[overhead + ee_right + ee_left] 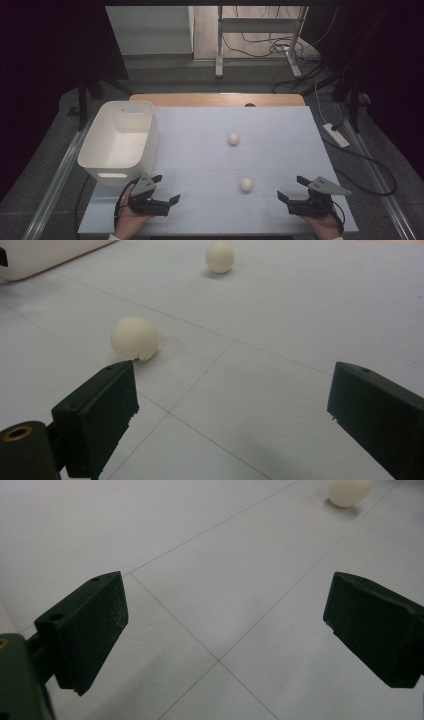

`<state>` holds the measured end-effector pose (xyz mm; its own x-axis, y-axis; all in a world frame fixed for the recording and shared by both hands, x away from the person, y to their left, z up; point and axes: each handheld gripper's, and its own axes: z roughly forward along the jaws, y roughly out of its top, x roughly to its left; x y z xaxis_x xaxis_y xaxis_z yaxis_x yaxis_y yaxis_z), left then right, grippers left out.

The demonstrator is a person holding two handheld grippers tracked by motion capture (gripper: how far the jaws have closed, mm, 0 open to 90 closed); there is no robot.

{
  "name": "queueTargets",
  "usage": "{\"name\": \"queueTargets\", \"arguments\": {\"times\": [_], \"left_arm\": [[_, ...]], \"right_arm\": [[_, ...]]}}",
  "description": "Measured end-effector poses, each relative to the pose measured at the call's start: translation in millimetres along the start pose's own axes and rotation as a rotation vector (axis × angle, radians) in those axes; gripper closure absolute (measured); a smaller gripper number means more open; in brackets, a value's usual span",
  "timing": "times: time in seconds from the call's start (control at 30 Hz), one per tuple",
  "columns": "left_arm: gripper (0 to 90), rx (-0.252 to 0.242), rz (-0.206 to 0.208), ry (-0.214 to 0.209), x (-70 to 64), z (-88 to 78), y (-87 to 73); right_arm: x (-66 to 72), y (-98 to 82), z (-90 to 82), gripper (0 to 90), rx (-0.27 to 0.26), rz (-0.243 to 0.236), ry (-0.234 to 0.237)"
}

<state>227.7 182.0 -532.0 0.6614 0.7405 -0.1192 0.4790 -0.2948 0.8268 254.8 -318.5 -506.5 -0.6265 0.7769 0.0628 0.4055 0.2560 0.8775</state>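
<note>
Two cream-white balls lie on the white table: the near ball (246, 184) (134, 338) and the far ball (233, 138) (219, 256). My left gripper (167, 188) (225, 625) rests low at the front left, open, with bare table between its jaws. One ball (348, 491) sits far ahead of it, at the top right of the left gripper view. At the front right, my right gripper (291, 187) (232, 410) is also open and holds nothing. The near ball lies just beyond its left jaw, apart from it.
A white plastic bin (118, 140) (45, 252) stands at the table's left side, just behind the left hand. A wooden strip (220, 99) runs along the far edge. Beyond the table are a metal stand and cables on the floor (260, 47).
</note>
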Motion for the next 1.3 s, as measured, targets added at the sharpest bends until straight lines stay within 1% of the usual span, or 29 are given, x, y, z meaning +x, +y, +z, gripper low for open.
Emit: {"name": "queueTargets", "arguments": {"times": [0.07,0.13,0.3,0.5,0.8,1.07,1.23,1.3], "left_arm": [[5.2,-0.002,0.0,0.001,0.0,-0.9,0.1],[5.2,-0.003,0.003,0.011,-0.8,-1.6,0.1],[5.2,-0.005,0.006,0.01,-2.0,-2.2,1.0],[5.3,-0.006,0.006,0.01,-2.7,-2.4,1.8],[5.3,-0.008,0.009,0.008,-3.6,-1.4,5.1],[5.3,-0.008,0.021,0.007,-6.0,0.9,9.8],[5.3,-0.011,0.017,0.007,-6.1,0.9,10.8],[5.3,-0.008,0.022,0.006,-6.5,1.6,11.0]], "right_arm": [[-0.1,0.0,1.6,7.2,0.002,-0.003,0.012],[0.4,0.2,1.9,7.3,0.007,-0.006,0.015],[0.9,0.6,0.8,7.6,0.0,-0.005,0.015],[-0.3,-0.2,1.2,7.7,0.006,-0.002,0.017],[-2.5,-1.7,-0.4,8.4,0.002,0.013,0.022],[-6.1,-3.5,-2.2,9.0,-0.012,0.036,0.025],[-6.2,-4.6,-3.6,9.2,-0.013,0.043,0.03],[-5.7,-5.4,-3.8,9.4,-0.012,0.045,0.03]]}}
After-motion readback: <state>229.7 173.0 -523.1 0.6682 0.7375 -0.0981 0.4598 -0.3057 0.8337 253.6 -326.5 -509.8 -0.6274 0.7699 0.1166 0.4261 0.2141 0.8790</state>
